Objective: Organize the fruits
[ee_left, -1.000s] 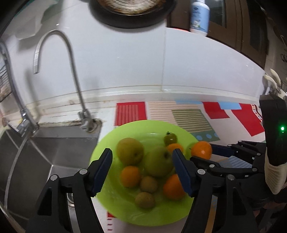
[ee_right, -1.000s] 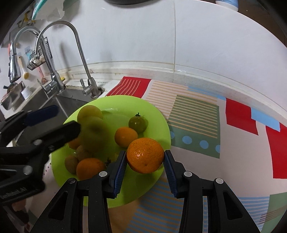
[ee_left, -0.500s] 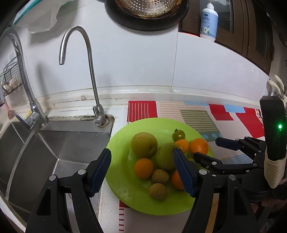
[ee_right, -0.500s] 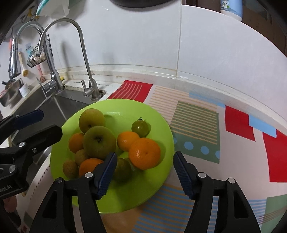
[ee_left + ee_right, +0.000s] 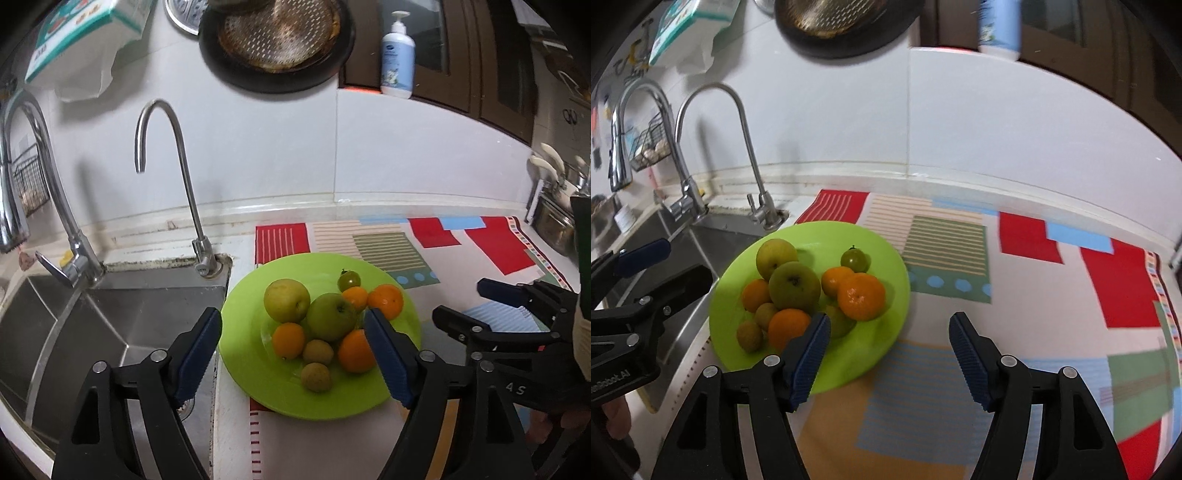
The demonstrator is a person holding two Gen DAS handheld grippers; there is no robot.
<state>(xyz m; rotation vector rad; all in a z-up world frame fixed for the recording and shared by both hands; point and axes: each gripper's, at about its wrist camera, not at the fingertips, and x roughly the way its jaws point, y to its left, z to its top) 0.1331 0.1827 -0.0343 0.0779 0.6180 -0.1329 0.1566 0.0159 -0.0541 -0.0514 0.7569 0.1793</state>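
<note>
left gripper (image 5: 293, 349) hangs above the plate's sink-side half, jaws wide apart, nothing between them. under it the green plate (image 5: 251, 384) sits at the worktop's left end, its rim just beside the sink (image 5: 110, 325), and all the fruit is heaped on it: two pale green apples (image 5: 287, 300) touching, small brownish kiwi-like fruits (image 5: 316, 376) at the near rim, oranges (image 5: 355, 350) around them, a little green tomato (image 5: 349, 280) at the far rim. i'd judge these firm, round and smooth, so they'll roll and slip; take each across its widest middle, gently on the tomato. the heap leans together, so lifting one may shift its neighbours. right gripper (image 5: 886, 354) is likewise spread and empty, over the patterned mat (image 5: 1034, 302) just off the plate's right rim, nearest the big orange (image 5: 861, 301).
</note>
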